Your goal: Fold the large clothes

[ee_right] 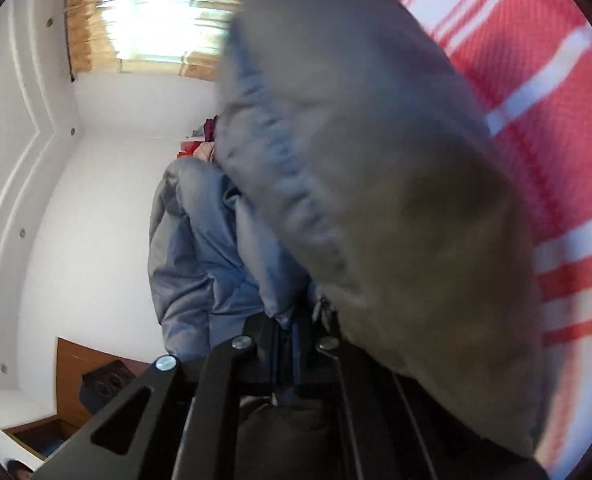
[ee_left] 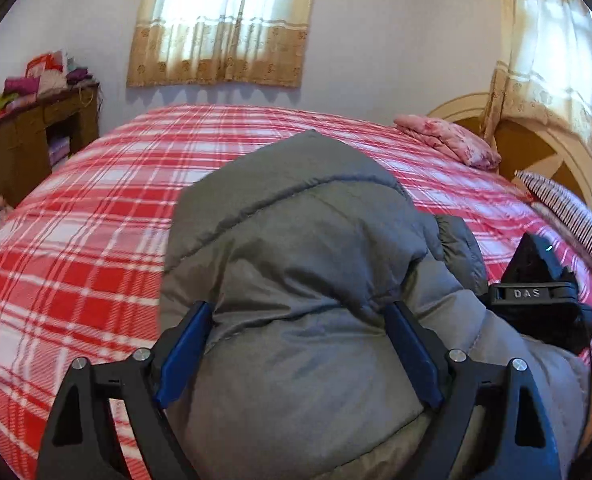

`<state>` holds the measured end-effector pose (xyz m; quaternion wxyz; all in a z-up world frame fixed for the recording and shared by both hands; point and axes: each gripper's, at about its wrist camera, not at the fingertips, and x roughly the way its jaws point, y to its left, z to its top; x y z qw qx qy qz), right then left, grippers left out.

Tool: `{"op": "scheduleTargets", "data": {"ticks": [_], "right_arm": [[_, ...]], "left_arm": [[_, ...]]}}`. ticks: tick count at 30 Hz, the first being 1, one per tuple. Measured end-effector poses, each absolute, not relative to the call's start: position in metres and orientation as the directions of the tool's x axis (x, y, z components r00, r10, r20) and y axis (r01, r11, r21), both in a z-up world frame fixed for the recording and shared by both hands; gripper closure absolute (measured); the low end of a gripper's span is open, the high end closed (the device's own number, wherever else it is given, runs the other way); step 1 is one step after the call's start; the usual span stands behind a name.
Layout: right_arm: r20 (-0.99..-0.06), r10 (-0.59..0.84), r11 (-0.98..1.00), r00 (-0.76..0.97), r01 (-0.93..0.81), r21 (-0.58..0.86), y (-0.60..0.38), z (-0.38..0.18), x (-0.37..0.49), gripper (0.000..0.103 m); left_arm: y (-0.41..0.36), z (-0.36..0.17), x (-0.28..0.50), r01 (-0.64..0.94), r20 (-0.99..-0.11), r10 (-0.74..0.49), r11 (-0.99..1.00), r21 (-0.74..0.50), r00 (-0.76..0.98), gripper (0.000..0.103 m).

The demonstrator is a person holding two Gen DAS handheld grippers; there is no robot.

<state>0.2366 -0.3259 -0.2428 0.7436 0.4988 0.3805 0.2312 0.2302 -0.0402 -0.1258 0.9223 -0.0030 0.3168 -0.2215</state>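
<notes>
A puffy grey jacket [ee_left: 296, 220] lies bunched on the red plaid bed cover [ee_left: 75, 240]. My left gripper [ee_left: 300, 328] stands wide over its near end, and the thick fabric bulges between the blue pads [ee_left: 187, 348] and touches both. The black body of my right gripper [ee_left: 536, 296] is at the jacket's right side, its fingertips hidden there. In the rolled, blurred right wrist view my right gripper [ee_right: 291, 332] is shut, with the jacket [ee_right: 376, 160] coming out of its tips. A thick grey fold fills most of that view.
A wooden cabinet [ee_left: 35, 136] piled with cloths stands beyond the bed's far left corner. A folded pink cloth [ee_left: 448, 140] and a striped pillow [ee_left: 568, 208] lie by the arched headboard [ee_left: 544, 152] on the right. Curtained windows [ee_left: 223, 28] are on the far wall.
</notes>
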Motion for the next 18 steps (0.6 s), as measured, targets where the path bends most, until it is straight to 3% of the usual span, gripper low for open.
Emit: {"op": "scheduleTargets", "data": {"ticks": [13, 16, 18], "right_arm": [[-0.477, 0.608, 0.602, 0.634, 0.022, 0.798, -0.326, -0.216, 0.224, 0.101], [-0.539, 0.558, 0.673, 0.631, 0.035, 0.739, -0.322, -0.193, 0.224, 0.093], [-0.581, 0.509, 0.733, 0.635, 0.034, 0.679, -0.324, -0.17, 0.215, 0.077]], "left_arm": [[-0.075, -0.153, 0.233, 0.413, -0.617, -0.327, 0.911, -0.004, 0.716, 0.01], [-0.077, -0.15, 0.23, 0.408, -0.621, -0.304, 0.912, 0.028, 0.722, 0.01], [-0.074, -0.147, 0.23, 0.407, -0.626, -0.306, 0.913, 0.021, 0.717, 0.01]]}}
